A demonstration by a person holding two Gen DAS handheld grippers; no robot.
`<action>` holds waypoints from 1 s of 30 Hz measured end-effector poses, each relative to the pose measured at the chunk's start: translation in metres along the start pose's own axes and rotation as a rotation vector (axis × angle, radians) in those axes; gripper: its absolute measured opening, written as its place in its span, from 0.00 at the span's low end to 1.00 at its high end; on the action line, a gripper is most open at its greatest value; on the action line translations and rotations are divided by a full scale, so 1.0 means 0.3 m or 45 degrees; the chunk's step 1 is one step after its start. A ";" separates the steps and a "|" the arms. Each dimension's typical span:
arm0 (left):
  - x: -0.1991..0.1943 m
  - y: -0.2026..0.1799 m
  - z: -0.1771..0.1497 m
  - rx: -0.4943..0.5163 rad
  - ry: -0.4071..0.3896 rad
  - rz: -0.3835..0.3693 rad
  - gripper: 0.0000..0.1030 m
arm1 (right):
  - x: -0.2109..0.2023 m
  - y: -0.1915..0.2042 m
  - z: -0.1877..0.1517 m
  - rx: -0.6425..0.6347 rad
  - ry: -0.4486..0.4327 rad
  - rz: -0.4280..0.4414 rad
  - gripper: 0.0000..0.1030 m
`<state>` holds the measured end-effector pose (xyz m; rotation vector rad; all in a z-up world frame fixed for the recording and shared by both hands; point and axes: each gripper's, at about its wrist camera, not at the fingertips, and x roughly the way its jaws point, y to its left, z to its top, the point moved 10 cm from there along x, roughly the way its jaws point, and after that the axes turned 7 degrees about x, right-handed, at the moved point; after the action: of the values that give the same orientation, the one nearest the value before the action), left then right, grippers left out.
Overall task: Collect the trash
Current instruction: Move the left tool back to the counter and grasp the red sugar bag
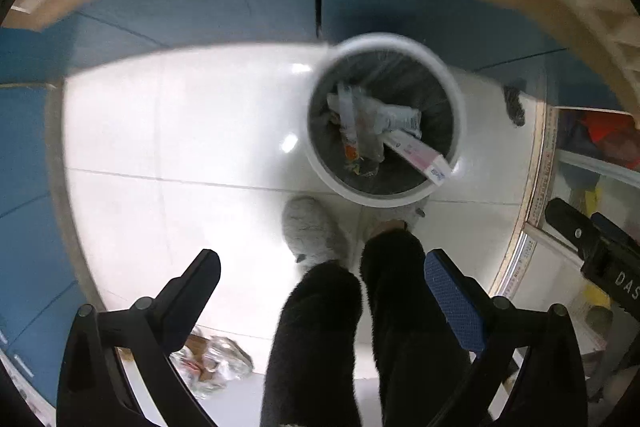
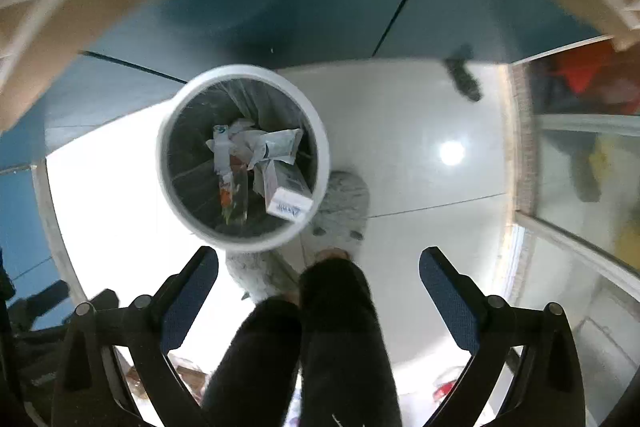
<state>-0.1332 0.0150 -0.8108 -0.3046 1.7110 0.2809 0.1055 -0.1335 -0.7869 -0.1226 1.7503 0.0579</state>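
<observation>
A round white trash bin [image 1: 456,95] with a dark liner stands on the white tile floor. It holds crumpled wrappers [image 1: 372,115] and a white carton [image 1: 420,155]. In the right wrist view the bin [image 2: 324,147] sits left of centre with the same wrappers [image 2: 256,143] and carton [image 2: 290,201]. My left gripper [image 1: 320,267] is open and empty, above the floor, nearer than the bin. My right gripper [image 2: 319,265] is open and empty. A crumpled clear wrapper [image 1: 216,359] lies on the floor under my left gripper's left finger.
The person's black-trousered legs [image 1: 320,339] and grey fuzzy slippers [image 1: 308,231] stand next to the bin. Blue cabinet fronts [image 1: 200,3] line the far side under a pale counter edge. A glass-fronted shelf [image 2: 580,167] is at the right. A dark object [image 2: 464,77] lies on the floor.
</observation>
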 end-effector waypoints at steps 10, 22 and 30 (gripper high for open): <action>-0.523 -0.012 -0.103 0.035 -0.223 0.040 1.00 | -0.631 0.012 -0.151 -0.116 -0.167 0.045 0.99; -0.955 -0.089 -0.172 0.091 -0.453 0.017 1.00 | -1.188 0.031 -0.318 -0.172 -0.288 0.115 0.99; -1.314 -0.056 0.014 0.076 -0.784 0.173 1.00 | -1.437 0.061 -0.296 -0.144 -0.367 0.291 0.99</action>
<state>-0.0629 0.0178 -0.4225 -0.0439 1.1287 0.3777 0.0933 -0.1033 -0.3475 0.0044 1.4661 0.3267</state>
